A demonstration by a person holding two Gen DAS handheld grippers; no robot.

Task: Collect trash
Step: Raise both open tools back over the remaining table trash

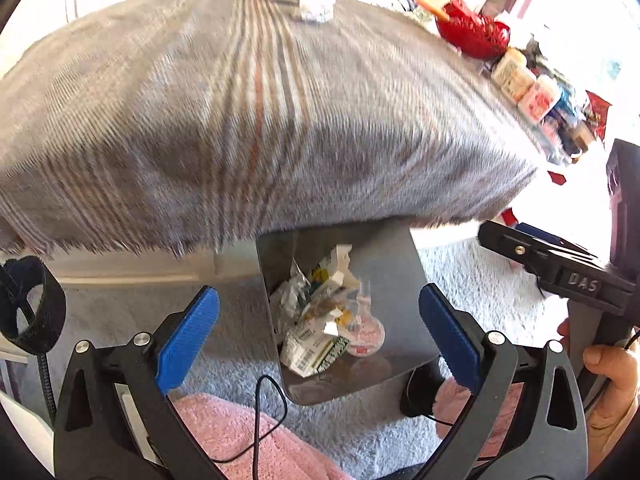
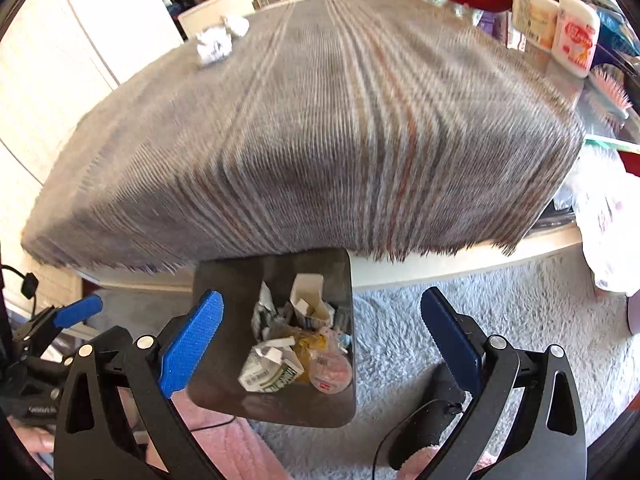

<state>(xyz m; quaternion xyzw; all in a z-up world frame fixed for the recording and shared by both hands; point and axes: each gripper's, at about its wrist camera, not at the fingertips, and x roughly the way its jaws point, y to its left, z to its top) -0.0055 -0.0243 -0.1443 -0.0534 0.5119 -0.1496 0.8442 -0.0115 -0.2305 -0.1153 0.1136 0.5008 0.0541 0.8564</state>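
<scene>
Hovering over the metal bin (image 1: 384,264), the left gripper (image 1: 320,336) has its blue fingers (image 1: 188,336) spread wide and empty, as does the right gripper (image 2: 322,338). Cartons and wrappers (image 2: 280,356) already lie inside, so a drop looks done. Next likely calls for reaching across the striped cloth (image 2: 320,120) to the crumpled paper (image 2: 216,44). Only the right view shows a pink hairbrush (image 2: 610,94); only the left shows the person's hand (image 1: 612,376).

Glossy metal bin (image 2: 224,392) holds crumpled paper trash (image 2: 272,372); fuzzy woven tablecloth (image 2: 304,128), shaggy carpet (image 2: 400,344).
</scene>
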